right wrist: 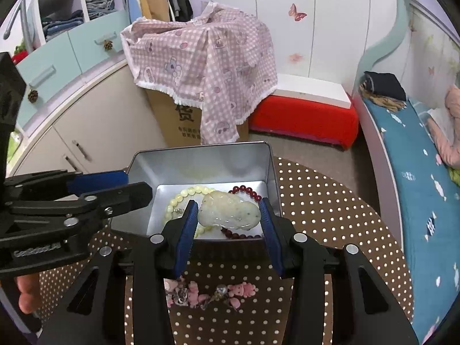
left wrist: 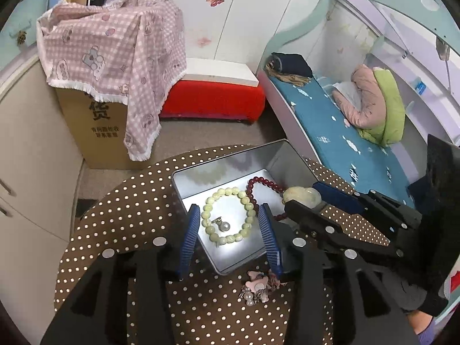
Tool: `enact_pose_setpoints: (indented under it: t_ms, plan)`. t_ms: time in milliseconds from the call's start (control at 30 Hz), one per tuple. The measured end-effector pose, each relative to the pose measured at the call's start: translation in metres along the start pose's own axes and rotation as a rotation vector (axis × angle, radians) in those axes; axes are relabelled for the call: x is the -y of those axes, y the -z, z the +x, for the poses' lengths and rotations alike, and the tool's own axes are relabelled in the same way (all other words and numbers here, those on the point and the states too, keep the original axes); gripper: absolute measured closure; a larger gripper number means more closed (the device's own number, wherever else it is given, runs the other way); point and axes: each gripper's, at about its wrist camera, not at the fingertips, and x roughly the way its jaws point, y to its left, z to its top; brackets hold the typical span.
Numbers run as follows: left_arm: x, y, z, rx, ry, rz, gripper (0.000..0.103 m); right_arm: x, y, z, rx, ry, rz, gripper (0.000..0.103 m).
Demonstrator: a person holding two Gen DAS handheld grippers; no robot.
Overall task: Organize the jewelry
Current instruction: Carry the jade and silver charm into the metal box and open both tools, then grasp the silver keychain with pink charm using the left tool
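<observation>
Pale pendant (right wrist: pixel 228 211) between right gripper (right wrist: pixel 228 224) pads; above tin (right wrist: pixel 201 158)

The left hand-held gripper (left wrist: pixel 230 224) points steeply downward with its blue-padded jaws standing apart and nothing pressed between them. The right hand-held gripper (right wrist: pixel 230 218) tilts down just beside it, its pads closed on a pale carved stone (right wrist: pixel 228 211). Fingertips (right wrist: pixel 27 293) show under the left tool.
</observation>
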Motion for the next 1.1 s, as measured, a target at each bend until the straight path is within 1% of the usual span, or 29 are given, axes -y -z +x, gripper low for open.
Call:
enact_pose_setpoints:
  t_ms: [67, 167, 200, 333, 433, 533, 667, 767, 867, 900, 1000, 1100]
  plan:
    - [0.002, 0.002, -0.004, 0.01, -0.007, 0.014, 0.062, 0.001, 0.001, -0.002, 0.012, 0.009, 0.004, 0.058]
    - [0.004, 0.008, -0.015, 0.03, -0.005, 0.021, 0.061, 0.002, 0.003, -0.011, 0.025, -0.002, 0.012, 0.056]
    - [0.004, 0.011, -0.019, 0.044, -0.008, 0.022, 0.061, 0.002, 0.005, -0.016, 0.036, 0.001, 0.009, 0.054]
    - [0.007, 0.026, -0.041, 0.099, -0.023, 0.036, 0.061, 0.008, 0.014, -0.035, 0.07, 0.006, 0.018, 0.054]
    - [0.01, 0.038, -0.053, 0.133, -0.028, 0.042, 0.061, 0.016, 0.027, -0.048, 0.082, 0.007, 0.034, 0.054]
    - [0.014, 0.053, -0.057, 0.131, -0.024, 0.054, 0.061, 0.027, 0.045, -0.054, 0.072, 0.013, 0.056, 0.054]
    - [0.028, 0.068, -0.047, 0.086, -0.007, 0.092, 0.061, 0.041, 0.068, -0.052, 0.04, 0.011, 0.095, 0.054]
    - [0.03, 0.071, -0.027, 0.027, -0.009, 0.064, 0.061, 0.048, 0.083, -0.047, 0.016, 0.004, 0.108, 0.054]
    - [0.031, 0.071, -0.007, -0.028, 0.006, 0.027, 0.061, 0.054, 0.094, -0.043, 0.0, -0.004, 0.127, 0.054]
    - [0.031, 0.07, 0.0, -0.047, -0.002, 0.015, 0.061, 0.056, 0.097, -0.042, -0.005, -0.009, 0.132, 0.054]
    - [0.031, 0.069, 0.017, -0.088, -0.01, -0.007, 0.061, 0.059, 0.102, -0.041, -0.01, -0.017, 0.139, 0.054]
    - [0.03, 0.067, 0.029, -0.105, -0.007, -0.028, 0.061, 0.061, 0.105, -0.038, -0.014, -0.025, 0.14, 0.054]
